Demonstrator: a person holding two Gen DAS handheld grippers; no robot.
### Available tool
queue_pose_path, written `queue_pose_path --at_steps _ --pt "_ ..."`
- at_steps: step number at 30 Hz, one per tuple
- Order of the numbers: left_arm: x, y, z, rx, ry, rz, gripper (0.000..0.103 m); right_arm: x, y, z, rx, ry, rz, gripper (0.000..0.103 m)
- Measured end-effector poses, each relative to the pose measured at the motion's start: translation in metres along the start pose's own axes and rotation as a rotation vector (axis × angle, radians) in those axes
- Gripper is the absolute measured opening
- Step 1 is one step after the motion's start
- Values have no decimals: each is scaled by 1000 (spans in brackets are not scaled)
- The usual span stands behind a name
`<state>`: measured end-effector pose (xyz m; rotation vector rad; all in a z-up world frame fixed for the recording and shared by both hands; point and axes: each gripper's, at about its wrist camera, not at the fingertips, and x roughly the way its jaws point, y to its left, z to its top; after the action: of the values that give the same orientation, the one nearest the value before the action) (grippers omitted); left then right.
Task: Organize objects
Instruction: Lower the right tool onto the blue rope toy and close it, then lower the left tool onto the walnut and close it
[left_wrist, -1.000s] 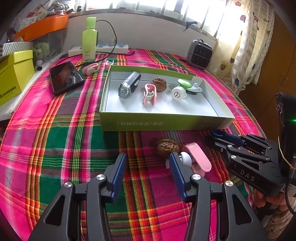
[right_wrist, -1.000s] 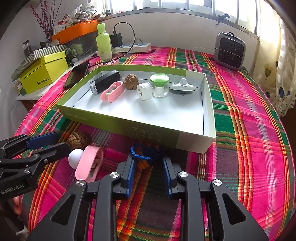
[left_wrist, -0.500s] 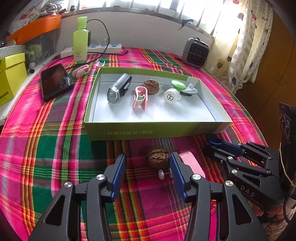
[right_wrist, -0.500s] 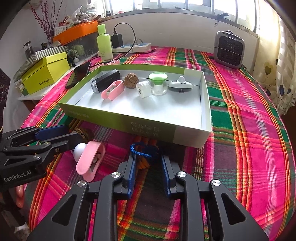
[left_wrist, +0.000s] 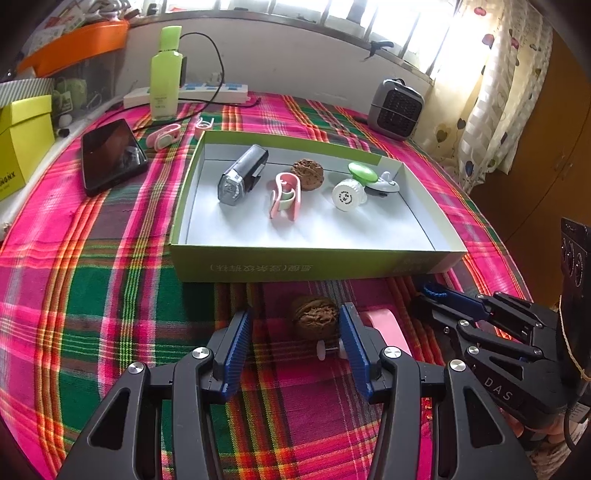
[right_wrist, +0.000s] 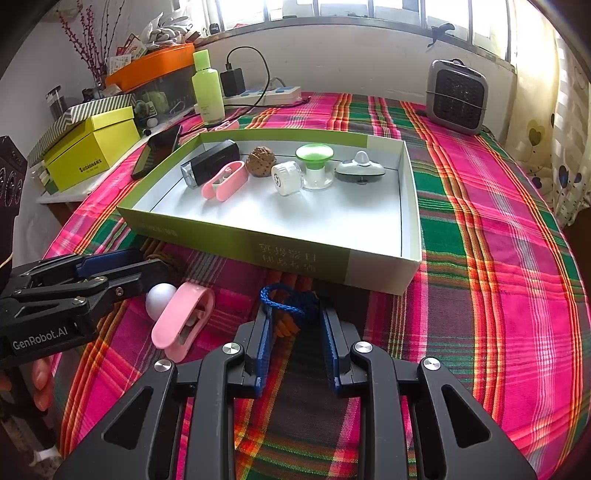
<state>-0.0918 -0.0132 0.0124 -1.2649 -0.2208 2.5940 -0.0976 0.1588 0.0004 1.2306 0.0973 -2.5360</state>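
Left tongs (left_wrist: 291, 328) were apart, straddling a walnut (left_wrist: 314, 317) on the surface (left_wrist: 110, 295) just before the green box (left_wrist: 295, 262). Walnut looked light, hard, round, likely to roll; best pinched across its middle. Right tongs (right_wrist: 297, 321) clamped a blue cord (right_wrist: 284, 301).

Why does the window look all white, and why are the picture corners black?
Left wrist view: daylight overexposes the window, washing out the curtain. Right wrist view: the window is blown out too. Both views: the fisheye lens curves the table and leaves black corners.
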Motion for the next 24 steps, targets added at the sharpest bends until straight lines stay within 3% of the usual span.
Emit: queue_pose_path --at_steps 9,20,24 --pt "-2 11 0 -29 -4 23 47 0 2 0 -4 -1 5 26" --pt "6 4 3 8 2 39 47 1 3 0 -3 -1 8 26" --pt "6 1 2 19 -4 67 41 1 3 0 -1 -1 9 26"
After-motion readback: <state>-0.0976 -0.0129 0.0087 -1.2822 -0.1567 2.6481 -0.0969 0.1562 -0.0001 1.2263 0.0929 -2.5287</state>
